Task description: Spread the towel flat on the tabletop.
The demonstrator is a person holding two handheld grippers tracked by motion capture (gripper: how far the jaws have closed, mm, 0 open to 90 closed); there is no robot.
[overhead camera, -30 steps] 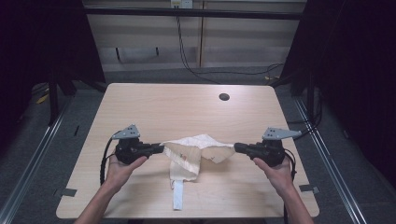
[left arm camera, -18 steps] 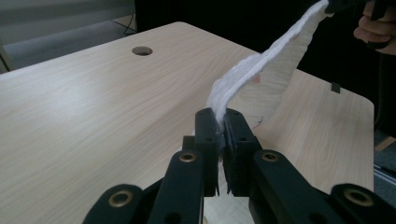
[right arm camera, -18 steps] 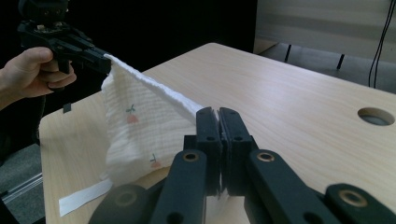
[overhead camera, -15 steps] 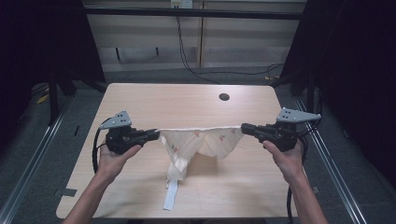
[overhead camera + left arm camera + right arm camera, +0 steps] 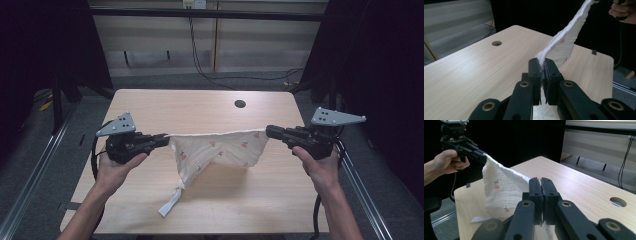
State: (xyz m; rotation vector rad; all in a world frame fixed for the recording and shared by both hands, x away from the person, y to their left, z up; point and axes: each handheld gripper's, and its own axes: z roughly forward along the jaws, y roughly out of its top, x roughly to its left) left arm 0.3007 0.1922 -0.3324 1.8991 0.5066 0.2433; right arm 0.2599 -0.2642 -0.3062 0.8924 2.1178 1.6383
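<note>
Black two-jaw tongs [image 5: 162, 140] with brass-coloured pivot pins, grey three-cornered top plates, trailing black cables, bare forearms

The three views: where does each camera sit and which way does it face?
High view: above the near edge, looking forward and down on the table; both forearms hold the cloth stretched.
Left gripper view: rides the left hand-held gripper, facing the opposite hand.
Right gripper view: rides the right hand-held gripper, facing the other gripper.
All share the cloth.
</note>
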